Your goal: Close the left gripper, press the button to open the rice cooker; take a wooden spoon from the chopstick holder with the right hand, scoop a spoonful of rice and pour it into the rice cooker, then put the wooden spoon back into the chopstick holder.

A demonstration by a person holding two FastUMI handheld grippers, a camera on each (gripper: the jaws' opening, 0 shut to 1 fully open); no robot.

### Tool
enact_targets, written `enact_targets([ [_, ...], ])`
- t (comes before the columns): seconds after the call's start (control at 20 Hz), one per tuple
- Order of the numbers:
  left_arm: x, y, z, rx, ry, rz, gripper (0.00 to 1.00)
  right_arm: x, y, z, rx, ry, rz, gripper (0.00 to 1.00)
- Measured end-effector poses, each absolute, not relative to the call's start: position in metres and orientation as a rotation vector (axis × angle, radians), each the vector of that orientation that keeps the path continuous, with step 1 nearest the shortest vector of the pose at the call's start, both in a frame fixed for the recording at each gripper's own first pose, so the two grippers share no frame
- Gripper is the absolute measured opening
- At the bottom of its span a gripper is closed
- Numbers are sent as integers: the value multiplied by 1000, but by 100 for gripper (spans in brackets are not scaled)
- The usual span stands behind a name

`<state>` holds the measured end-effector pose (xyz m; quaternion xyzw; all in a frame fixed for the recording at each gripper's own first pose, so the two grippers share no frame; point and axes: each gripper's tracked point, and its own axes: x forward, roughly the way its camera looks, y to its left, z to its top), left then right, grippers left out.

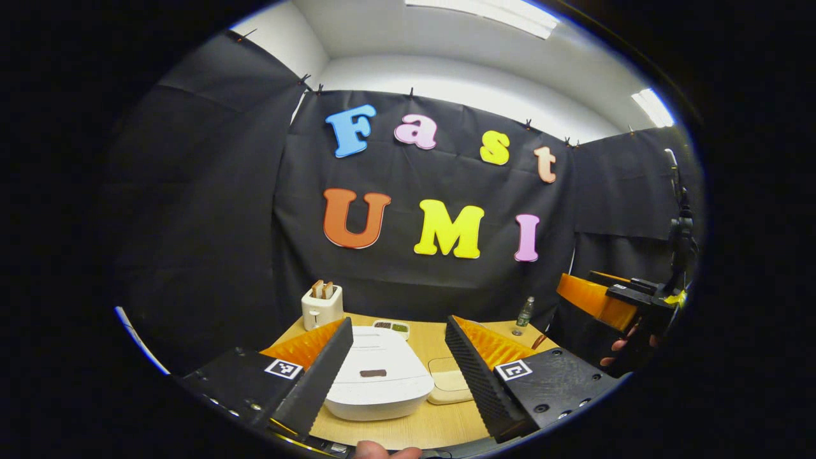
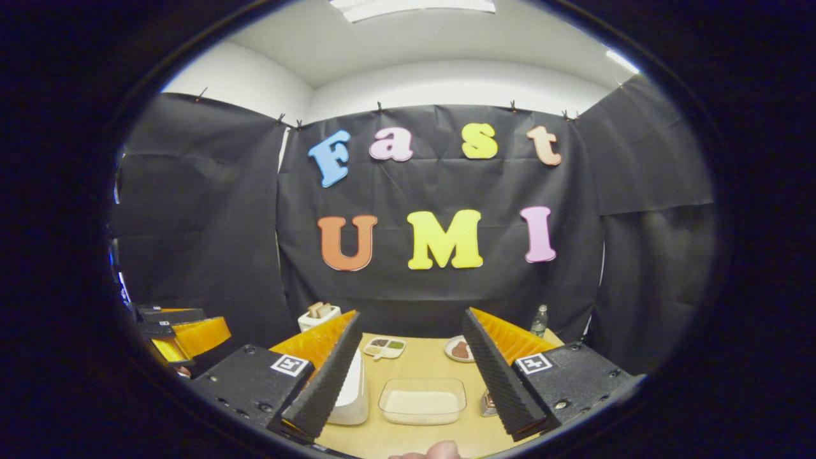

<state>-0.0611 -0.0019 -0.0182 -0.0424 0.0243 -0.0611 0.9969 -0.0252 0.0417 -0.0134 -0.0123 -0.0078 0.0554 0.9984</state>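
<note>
Rice cooker (image 1: 379, 373): white, domed, lid down, sitting on the wooden table (image 1: 440, 427) at 6 o'clock in the left gripper view, between the spread fingers. Dark oblong button (image 1: 373, 373) on the lid's top, facing up. Likely rigid plastic, smooth, steady enough on its base for a downward press; best met squarely on that button with closed fingertips, to avoid sliding off the curved lid.

Left gripper (image 1: 398, 363) wide open, empty, hovering above the cooker and aimed forward and slightly down; not yet closed for the press. Fingertip of the holding hand just visible at 6 o'clock.

Clear tray of rice (image 2: 422, 401) at 6 o'clock in the right gripper view, just right of the cooker's white side (image 2: 354, 392). Loose grain, apt to spill from a tilted spoon. Wooden spoon and chopstick holder not clearly identifiable; something small partly hidden behind the right finger at 5 o'clock.

Right gripper (image 2: 411, 363) also wide open, empty, level over the tray. Seen from the left gripper view at 3 o'clock, raised beside the table, held by a hand (image 1: 628, 350).

Toaster (image 1: 322, 306) at 10 o'clock behind the cooker, bottle (image 1: 524, 312) at 2 o'clock.
</note>
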Motion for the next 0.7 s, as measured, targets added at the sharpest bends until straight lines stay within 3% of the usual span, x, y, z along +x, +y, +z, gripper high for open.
enact_targets([
  [0.35,-121,-6,-2,-77,-53,-193,94,-102,50,-5,-49,-74,32,100],
  [0.7,-142,-2,3,-104,-85,-204,94,-140,58,-3,-96,-88,12,99],
])
